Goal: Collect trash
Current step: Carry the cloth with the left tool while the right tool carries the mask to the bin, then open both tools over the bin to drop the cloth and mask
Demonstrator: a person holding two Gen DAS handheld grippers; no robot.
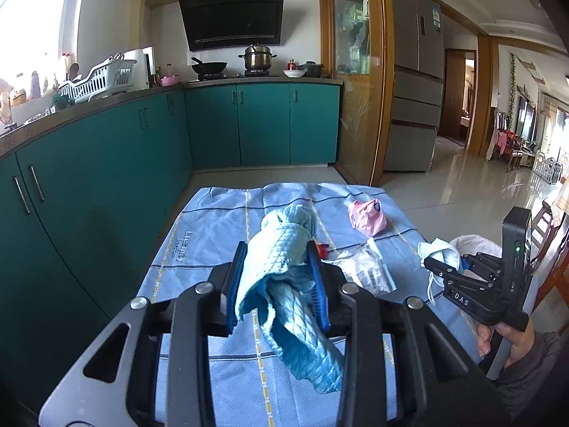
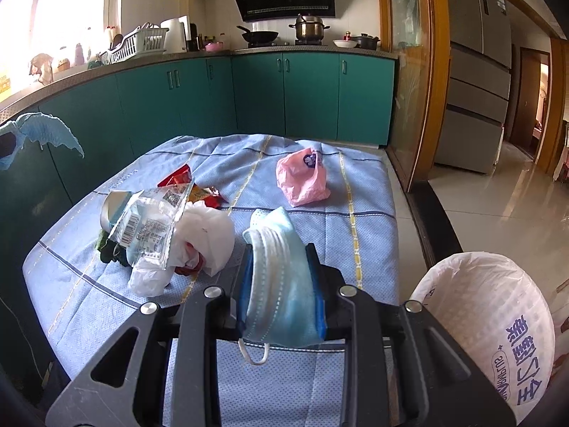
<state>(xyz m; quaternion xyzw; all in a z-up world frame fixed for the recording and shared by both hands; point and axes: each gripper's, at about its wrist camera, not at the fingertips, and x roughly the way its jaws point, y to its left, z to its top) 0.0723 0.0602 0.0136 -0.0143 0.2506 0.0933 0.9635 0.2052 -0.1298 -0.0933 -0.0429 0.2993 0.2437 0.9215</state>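
Your left gripper (image 1: 277,284) is clamping the blue cloth (image 1: 284,259); your right gripper (image 2: 282,284) is pinching the face mask (image 2: 277,270). Carry the mask fully over the white trash bag (image 2: 480,306) before releasing.

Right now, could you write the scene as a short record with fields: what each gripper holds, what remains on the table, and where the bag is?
left gripper: shut on blue cloth
right gripper: shut on face mask
table cover: blue checked tablecloth
remaining trash: pink bag, clear wrapper, white plastic, red wrappers
trash bag: white, open, beside table at the right
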